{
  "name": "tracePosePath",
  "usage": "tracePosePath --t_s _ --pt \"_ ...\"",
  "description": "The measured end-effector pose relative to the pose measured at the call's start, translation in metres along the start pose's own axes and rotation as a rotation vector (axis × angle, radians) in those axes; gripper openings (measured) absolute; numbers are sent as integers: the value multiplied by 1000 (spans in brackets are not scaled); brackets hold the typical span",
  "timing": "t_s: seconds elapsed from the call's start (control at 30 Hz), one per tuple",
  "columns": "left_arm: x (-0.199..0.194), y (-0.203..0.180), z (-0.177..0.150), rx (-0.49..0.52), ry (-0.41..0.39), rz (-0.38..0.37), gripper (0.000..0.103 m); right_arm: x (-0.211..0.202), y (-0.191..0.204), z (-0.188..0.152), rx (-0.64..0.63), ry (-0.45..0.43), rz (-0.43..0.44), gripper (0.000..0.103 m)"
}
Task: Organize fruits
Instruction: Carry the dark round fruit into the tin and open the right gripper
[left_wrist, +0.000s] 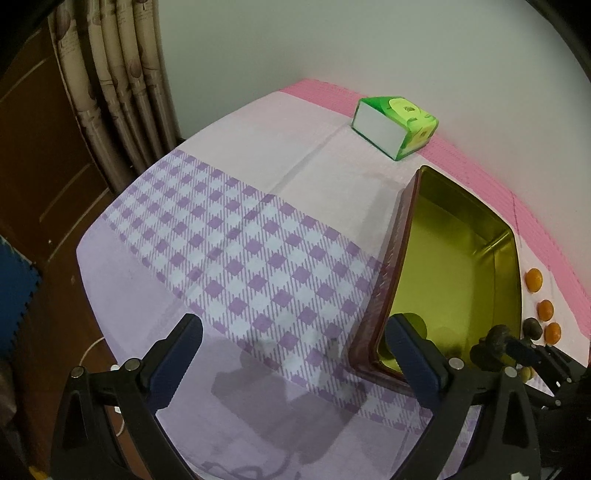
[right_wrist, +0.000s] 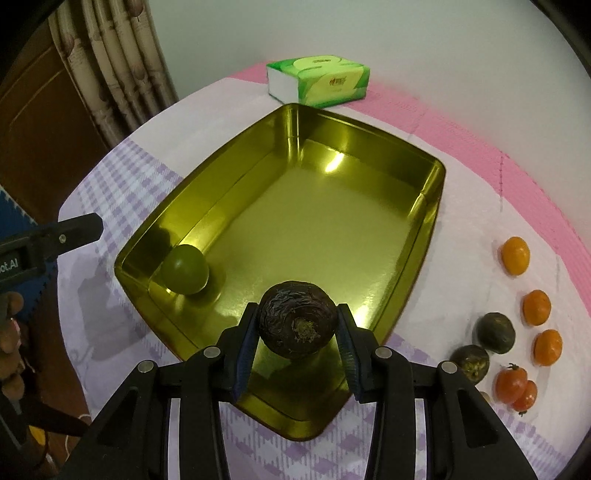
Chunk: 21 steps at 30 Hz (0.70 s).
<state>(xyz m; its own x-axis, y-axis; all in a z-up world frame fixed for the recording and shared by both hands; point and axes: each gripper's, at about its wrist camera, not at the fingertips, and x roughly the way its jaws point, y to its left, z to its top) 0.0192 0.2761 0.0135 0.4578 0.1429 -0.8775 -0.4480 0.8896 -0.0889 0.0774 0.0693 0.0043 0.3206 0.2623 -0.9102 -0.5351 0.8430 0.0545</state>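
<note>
My right gripper (right_wrist: 297, 314) is shut on a dark wrinkled round fruit (right_wrist: 297, 325) and holds it above the near end of a gold tin tray (right_wrist: 207, 192). A green round fruit (right_wrist: 185, 269) lies in the tray's near left corner. On the cloth to the right lie three oranges (right_wrist: 515, 255), two more dark fruits (right_wrist: 495, 332) and two small tomatoes (right_wrist: 511, 382). My left gripper (left_wrist: 295, 332) stands open over the checked cloth just left of the tray (left_wrist: 461, 251), nothing between its fingers. In the left wrist view the held fruit (left_wrist: 495, 343) shows at the right.
A green tissue pack (right_wrist: 319, 83) lies at the table's far end by the white wall. A purple checked cloth (left_wrist: 240, 251) over a pink mat covers the table. Curtains and a brown door stand beyond the left edge. A hand shows at the left edge (right_wrist: 11, 332).
</note>
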Motion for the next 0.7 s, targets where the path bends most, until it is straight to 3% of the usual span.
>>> tracePosePath --t_s 0.53,0.7 --pt "7 -1 -3 -5 31 -11 98 12 7 0 -21 21 -32 43" --pt "6 -4 -4 7 28 -11 98 10 5 -1 -8 15 -16 51"
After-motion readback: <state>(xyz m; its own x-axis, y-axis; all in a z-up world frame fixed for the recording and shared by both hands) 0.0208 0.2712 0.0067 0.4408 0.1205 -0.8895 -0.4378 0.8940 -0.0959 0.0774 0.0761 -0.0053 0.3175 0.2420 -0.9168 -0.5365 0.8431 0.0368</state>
